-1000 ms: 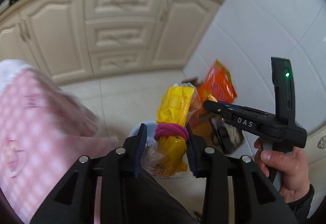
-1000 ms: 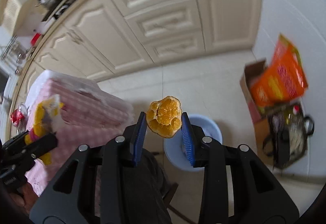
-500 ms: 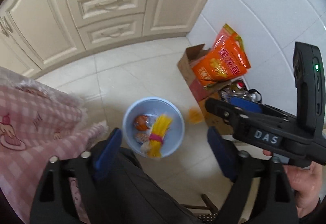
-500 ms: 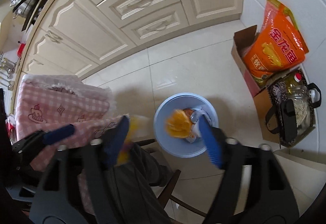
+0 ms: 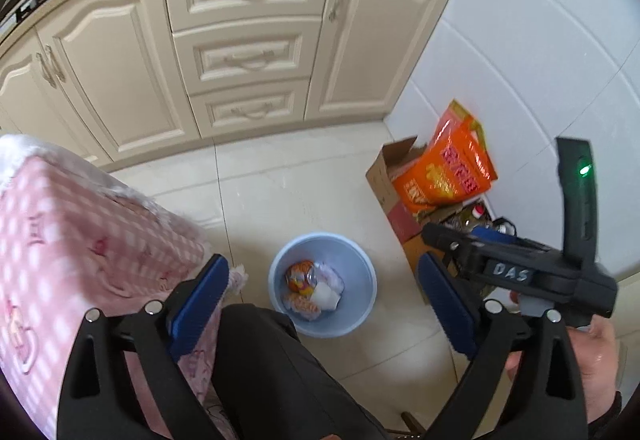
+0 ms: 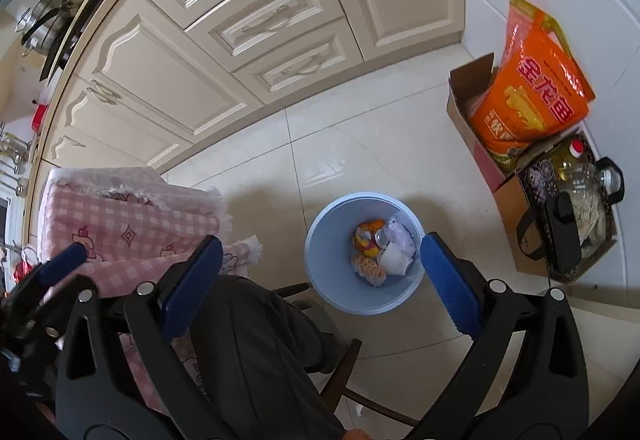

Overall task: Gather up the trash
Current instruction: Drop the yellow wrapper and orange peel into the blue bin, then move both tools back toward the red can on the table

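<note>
Trash lay heaped in the blue bin beside an orange bag; single pieces were hard to distinguish. Both the left gripper and right gripper had jaws opening wide, empty.

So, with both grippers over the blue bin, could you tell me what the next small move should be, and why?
Probably lift both away toward the pink-checked tablecloth to look for more trash. The left gripper and right gripper are opening with nothing between their jaws, and the blue bin already holds scraps.
</note>
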`<state>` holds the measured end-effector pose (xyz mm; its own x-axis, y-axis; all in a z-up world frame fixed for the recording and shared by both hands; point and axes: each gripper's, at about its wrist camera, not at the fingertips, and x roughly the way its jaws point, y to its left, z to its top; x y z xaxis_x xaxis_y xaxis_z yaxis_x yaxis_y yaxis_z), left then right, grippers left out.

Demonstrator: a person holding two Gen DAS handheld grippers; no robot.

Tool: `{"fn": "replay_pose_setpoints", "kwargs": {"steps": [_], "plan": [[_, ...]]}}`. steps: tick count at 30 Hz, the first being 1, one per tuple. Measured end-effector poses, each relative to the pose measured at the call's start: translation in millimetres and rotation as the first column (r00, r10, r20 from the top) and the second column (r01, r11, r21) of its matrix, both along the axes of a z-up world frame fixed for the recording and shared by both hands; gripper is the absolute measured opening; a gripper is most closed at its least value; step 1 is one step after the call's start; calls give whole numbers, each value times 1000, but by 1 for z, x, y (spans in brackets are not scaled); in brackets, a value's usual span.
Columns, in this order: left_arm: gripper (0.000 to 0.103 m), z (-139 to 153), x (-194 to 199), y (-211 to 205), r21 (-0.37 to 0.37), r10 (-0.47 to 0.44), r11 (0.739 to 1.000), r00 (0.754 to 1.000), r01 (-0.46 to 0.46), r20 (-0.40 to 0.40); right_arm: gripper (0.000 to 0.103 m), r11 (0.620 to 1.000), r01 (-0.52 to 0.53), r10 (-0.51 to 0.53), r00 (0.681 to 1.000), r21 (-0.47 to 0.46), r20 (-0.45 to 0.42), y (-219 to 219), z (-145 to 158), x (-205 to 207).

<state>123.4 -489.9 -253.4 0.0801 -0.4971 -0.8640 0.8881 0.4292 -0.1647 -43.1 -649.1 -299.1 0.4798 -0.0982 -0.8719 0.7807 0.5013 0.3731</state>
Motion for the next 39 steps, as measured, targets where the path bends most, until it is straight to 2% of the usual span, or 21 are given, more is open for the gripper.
{"fn": "replay_pose_setpoints", "kwargs": {"steps": [11, 14, 19, 22, 28, 35, 39], "plan": [[93, 63, 16, 50, -146, 95, 985, 995, -89, 39, 97, 993, -80, 82, 996, -88, 26, 28, 47, 25], [93, 82, 22, 73, -194, 140, 973, 988, -125, 65, 97, 983, -132, 138, 989, -125, 45, 43, 67, 40], [93, 107, 39, 117, -240, 239, 949, 964, -206, 118, 97, 957, -231, 249, 965, -178, 87, 75, 101, 71], [93, 121, 52, 148, -272, 307, 925, 943, -264, 129, 97, 924, -303, 333, 937, -232, 104, 102, 124, 97], [93, 148, 77, 209, -328, 444, 866, 882, -377, 157, 97, 868, -397, 456, 875, -299, 163, 151, 160, 142], [93, 177, 94, 272, -388, 565, 796, 801, -464, 200, 97, 793, -458, 567, 796, -402, 212, 213, 200, 183], [93, 190, 99, 304, -423, 620, 755, 756, -501, 211, 97, 761, -441, 602, 754, -475, 264, 240, 223, 195]]}}
